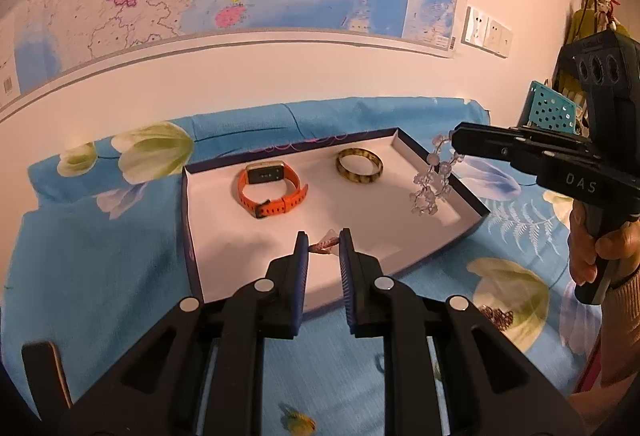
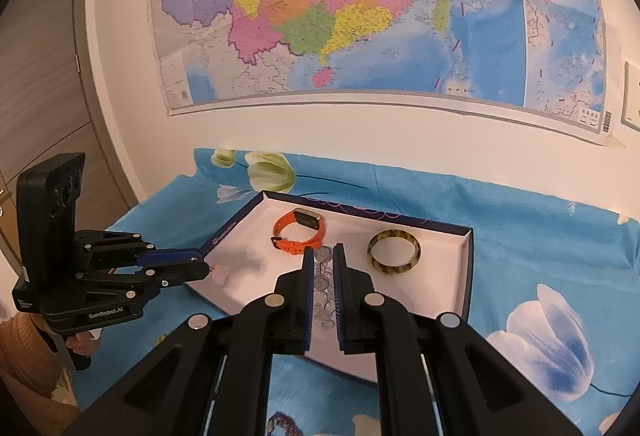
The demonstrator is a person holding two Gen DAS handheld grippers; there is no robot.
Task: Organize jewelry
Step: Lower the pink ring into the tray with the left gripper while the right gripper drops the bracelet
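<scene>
Black tongs [image 1: 323,242], blue pads, beige knit sleeve [image 1: 622,300]

Seeing open white floor at the lower left of the shallow dark-rimmed white box [image 1: 192,236], clear for a pass. Orange-strapped watch [image 1: 272,192] sits centre, mottled yellow-brown bangle [image 1: 359,165] just right of it, gap between them. My right gripper [image 1: 454,142] dangles a clear bead bracelet [image 1: 430,184] over the box's right rim, blocking that side.
</scene>
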